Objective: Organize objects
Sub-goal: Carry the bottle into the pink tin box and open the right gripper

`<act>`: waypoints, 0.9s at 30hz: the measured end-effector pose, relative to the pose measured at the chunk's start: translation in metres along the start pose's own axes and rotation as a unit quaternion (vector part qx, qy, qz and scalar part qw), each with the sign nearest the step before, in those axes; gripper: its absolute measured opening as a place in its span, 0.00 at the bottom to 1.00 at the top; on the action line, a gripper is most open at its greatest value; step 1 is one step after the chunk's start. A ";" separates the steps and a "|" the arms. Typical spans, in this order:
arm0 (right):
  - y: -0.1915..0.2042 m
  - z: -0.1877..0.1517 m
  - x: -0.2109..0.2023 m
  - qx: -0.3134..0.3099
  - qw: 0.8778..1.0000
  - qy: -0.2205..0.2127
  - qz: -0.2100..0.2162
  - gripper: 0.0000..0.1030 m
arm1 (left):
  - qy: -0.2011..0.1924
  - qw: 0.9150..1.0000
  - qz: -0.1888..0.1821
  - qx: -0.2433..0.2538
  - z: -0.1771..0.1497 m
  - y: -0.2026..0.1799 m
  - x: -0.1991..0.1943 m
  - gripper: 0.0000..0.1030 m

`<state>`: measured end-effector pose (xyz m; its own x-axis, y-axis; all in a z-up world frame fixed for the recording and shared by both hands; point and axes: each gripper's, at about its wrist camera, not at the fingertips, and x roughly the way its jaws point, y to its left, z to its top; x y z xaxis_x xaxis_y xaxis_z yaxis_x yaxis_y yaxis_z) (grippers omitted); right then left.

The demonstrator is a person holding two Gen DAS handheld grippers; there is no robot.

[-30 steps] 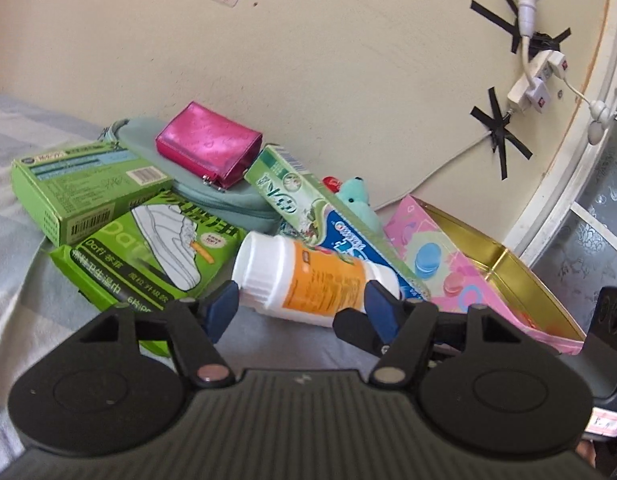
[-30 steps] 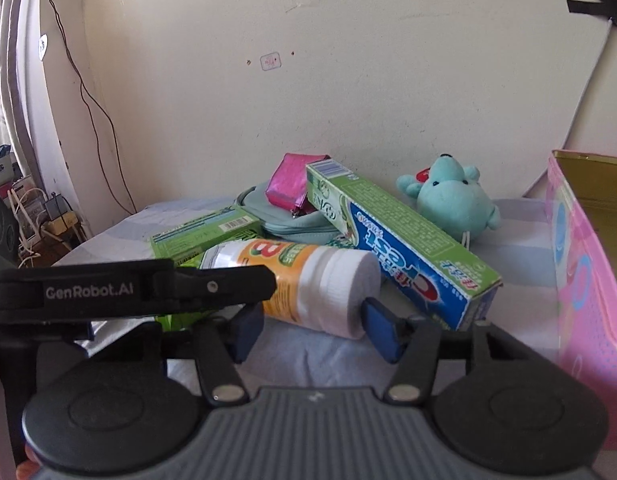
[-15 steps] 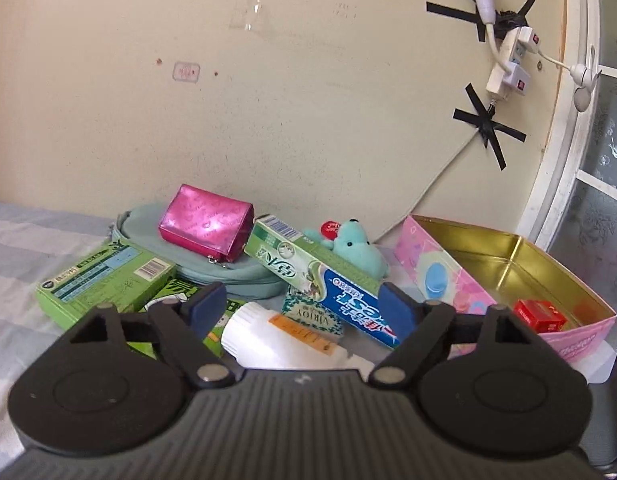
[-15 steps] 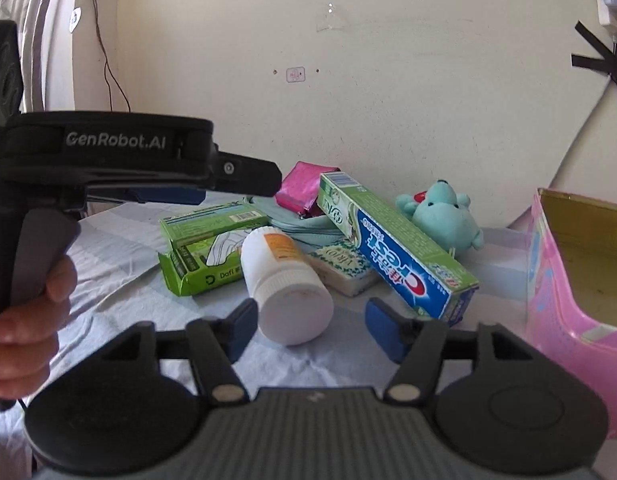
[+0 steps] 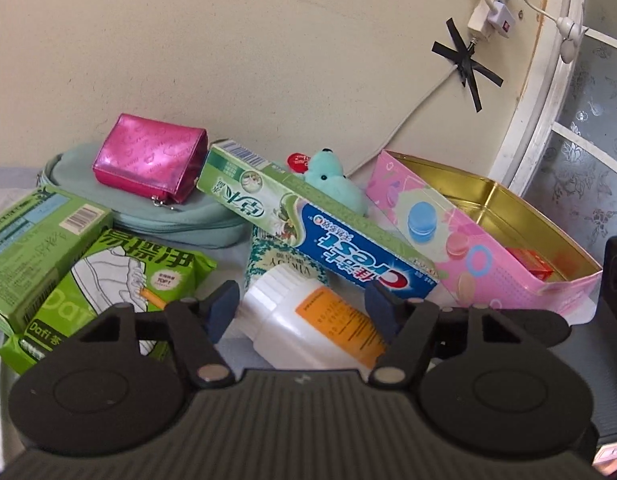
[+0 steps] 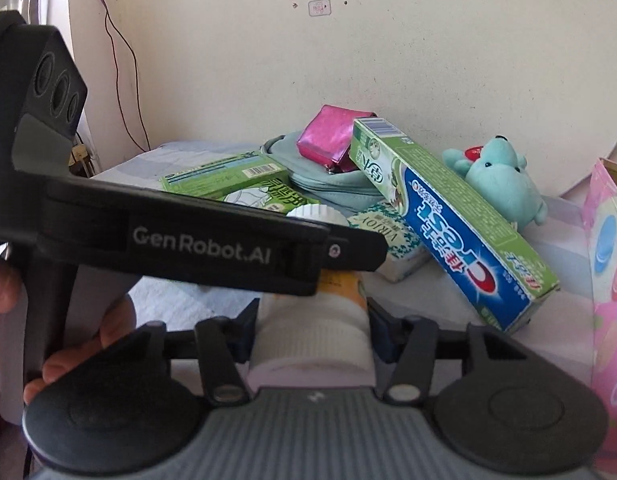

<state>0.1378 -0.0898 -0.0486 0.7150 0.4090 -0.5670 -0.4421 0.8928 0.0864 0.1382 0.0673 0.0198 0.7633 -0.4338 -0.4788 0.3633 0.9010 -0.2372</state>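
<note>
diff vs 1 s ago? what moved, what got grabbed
The white bottle turned from lying crosswise to pointing away from the right gripper, whose fingers have closed in against its base. The left gripper rose, then dropped back to straddle the bottle, open. The toothpaste box, pink purse, plush toy and pink tin stayed put.

We read "Crest" in white on the blue end of a green toothpaste box point(image 5: 308, 224). A green pouch point(image 5: 120, 280) shows "Dafi" and "TOP1". A small floral box point(image 6: 388, 240) reads "VIRJOY". The left gripper's black arm point(image 6: 212, 240), seen by the right wrist camera, carries "GenRobot.AI".
</note>
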 end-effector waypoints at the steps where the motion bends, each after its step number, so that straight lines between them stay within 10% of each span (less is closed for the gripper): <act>1: 0.002 -0.002 -0.008 -0.001 1.000 -0.012 -0.002 0.51 | -0.003 1.000 0.000 -0.002 0.003 -0.004 -0.004 0.68; 12: -0.035 0.005 -0.149 -0.100 0.970 -0.173 -0.139 0.50 | -0.086 0.992 -0.033 0.085 0.068 -0.147 -0.025 0.67; 19: -0.131 -0.023 -0.188 -0.035 0.967 -0.147 -0.203 0.51 | -0.042 0.989 -0.050 0.132 0.064 -0.255 0.068 0.68; 27: -0.186 -0.038 -0.167 0.012 0.968 -0.104 -0.228 0.53 | 0.016 0.992 -0.032 0.123 0.053 -0.285 0.128 0.69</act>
<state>0.0800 -0.3308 -0.0013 0.9276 -0.0010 -0.3735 -0.0443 0.9926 -0.1128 0.1607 -0.2443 0.0714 0.7186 -0.4871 -0.4964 0.5329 0.8442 -0.0569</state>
